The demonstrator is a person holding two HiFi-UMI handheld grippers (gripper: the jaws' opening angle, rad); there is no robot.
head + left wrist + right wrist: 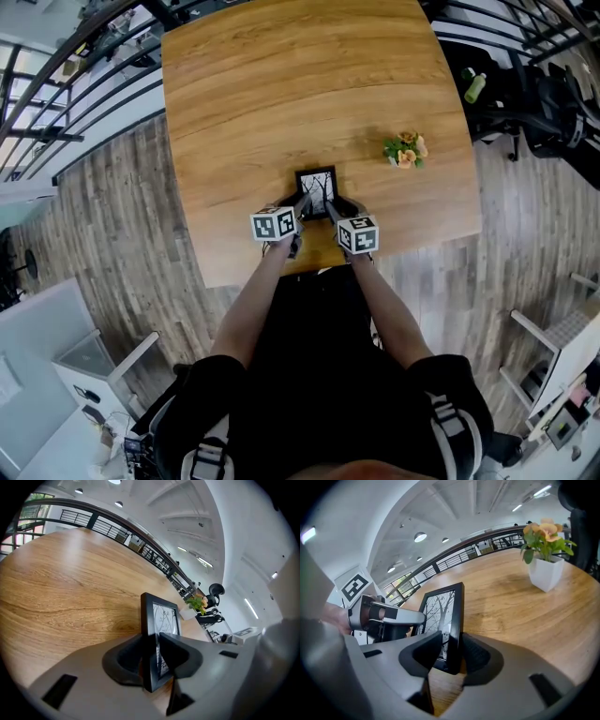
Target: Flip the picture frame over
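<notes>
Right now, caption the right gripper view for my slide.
Right gripper and left gripper grip opposite edges of the picture frame over the wooden table, potted flowers beyond.

Head camera sat high above near edge of desk [281, 94], looked steeply down from far off; whole top in view. Camera on left gripper [302, 202] rode low, close behind own jaws, faced toward desk's right edge. Camera on right gripper [330, 208] sat equally low and close, faced toward far edge. All three shared picture frame [317, 190], potted flowers [405, 150], desk top.
</notes>
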